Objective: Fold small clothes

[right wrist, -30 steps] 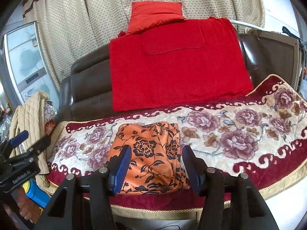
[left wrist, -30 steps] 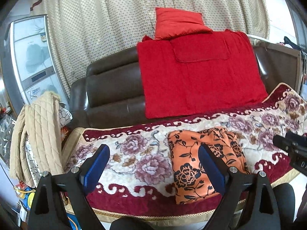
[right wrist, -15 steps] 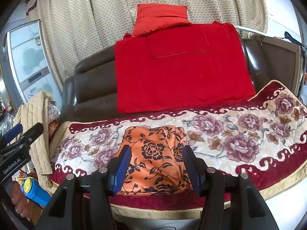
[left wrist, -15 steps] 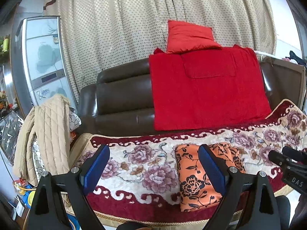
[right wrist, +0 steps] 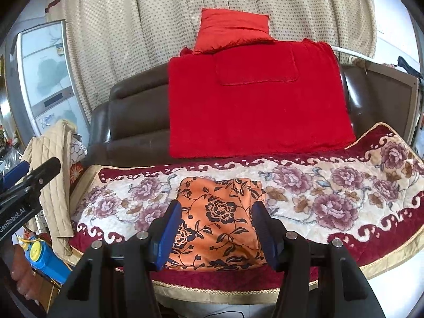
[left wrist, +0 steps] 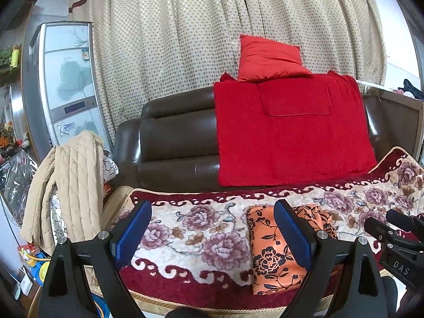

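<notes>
Both grippers, left and right, have drawn back wide open and empty from the folded orange cloth, soft, light, best pinched at an edge.

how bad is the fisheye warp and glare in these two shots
Left wrist view: the fridge bows strongly, corners go black, and daylight blows out the upper right. Right wrist view: same bowing and dark corners, but the orange cloth at centre stays sharp and evenly lit.

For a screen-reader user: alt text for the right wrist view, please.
A folded orange floral cloth lies on a flowered sofa cover, framed by the open right gripper. Behind, a red blanket drapes the brown sofa.
</notes>
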Demonstrator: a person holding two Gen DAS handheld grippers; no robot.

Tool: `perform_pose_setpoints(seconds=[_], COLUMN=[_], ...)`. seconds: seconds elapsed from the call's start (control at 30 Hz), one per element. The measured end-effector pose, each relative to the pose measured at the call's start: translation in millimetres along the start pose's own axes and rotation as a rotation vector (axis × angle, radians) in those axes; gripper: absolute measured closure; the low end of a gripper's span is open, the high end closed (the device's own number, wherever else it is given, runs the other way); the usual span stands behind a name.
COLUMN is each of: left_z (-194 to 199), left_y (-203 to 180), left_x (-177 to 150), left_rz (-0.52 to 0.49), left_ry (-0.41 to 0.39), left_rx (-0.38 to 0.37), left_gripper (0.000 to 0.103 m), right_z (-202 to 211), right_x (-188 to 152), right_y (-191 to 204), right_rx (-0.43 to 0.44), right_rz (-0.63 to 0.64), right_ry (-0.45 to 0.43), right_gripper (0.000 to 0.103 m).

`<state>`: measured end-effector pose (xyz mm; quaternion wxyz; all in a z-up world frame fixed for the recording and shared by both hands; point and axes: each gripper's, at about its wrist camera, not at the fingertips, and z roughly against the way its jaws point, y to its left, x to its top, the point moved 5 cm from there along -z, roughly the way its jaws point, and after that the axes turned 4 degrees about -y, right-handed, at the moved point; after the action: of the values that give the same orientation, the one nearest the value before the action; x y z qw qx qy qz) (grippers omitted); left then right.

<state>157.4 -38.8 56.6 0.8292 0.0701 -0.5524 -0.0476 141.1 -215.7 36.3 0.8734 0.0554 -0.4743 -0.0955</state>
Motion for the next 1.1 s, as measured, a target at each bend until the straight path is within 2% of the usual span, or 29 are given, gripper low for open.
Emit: perform_pose_setpoints(seconds=[0.7, 1.1], left_z=[34, 42], left_y=[0, 4], left_x=[-5, -7], left_rz=[0.008, 0.006], left_ry=[-0.031, -0.034], left_rx=[-0.021, -0.026], left_gripper=[0.009, 0.009], right_z=[36, 40], right_x=[-3, -7], right_y=[0, 4], right_rx=[-0.031, -0.044], right_rz=[0.006, 0.021], right_ry=[-0.035, -0.027], right_gripper=[0.043, 0.043])
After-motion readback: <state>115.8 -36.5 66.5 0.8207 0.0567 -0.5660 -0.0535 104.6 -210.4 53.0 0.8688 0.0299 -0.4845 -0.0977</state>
